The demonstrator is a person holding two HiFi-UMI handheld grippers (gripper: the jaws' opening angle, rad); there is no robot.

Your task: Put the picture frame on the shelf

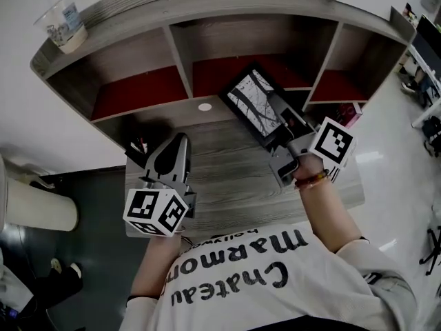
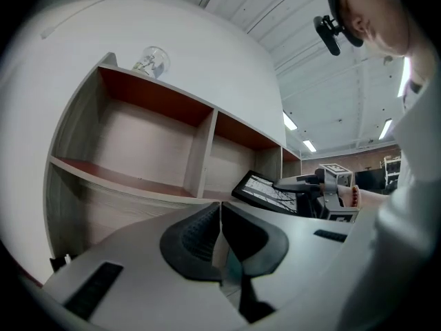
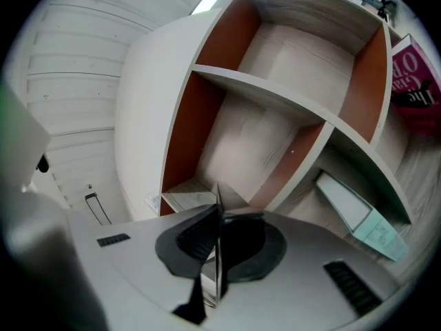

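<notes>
The picture frame point(image 1: 251, 102) is black with a black-and-white print. It hangs tilted over the desk, in front of the middle compartment of the wooden shelf point(image 1: 180, 61). My right gripper point(image 1: 281, 116) is shut on the frame's near edge. In the right gripper view the frame point(image 3: 218, 197) shows edge-on as a thin blade between the pads. My left gripper point(image 1: 180, 139) hovers over the desk's left part, shut with nothing in it. From the left gripper point(image 2: 220, 209) view the frame point(image 2: 265, 192) sits to the right, held by the right gripper point(image 2: 303, 183).
A clear plastic cup point(image 1: 65, 23) stands on the shelf's top at the left. A pink book point(image 1: 353, 113) leans by the right compartment. A small white disc point(image 1: 204, 107) lies on the desk point(image 1: 234, 171). Dark small items point(image 1: 138, 145) sit at its left edge.
</notes>
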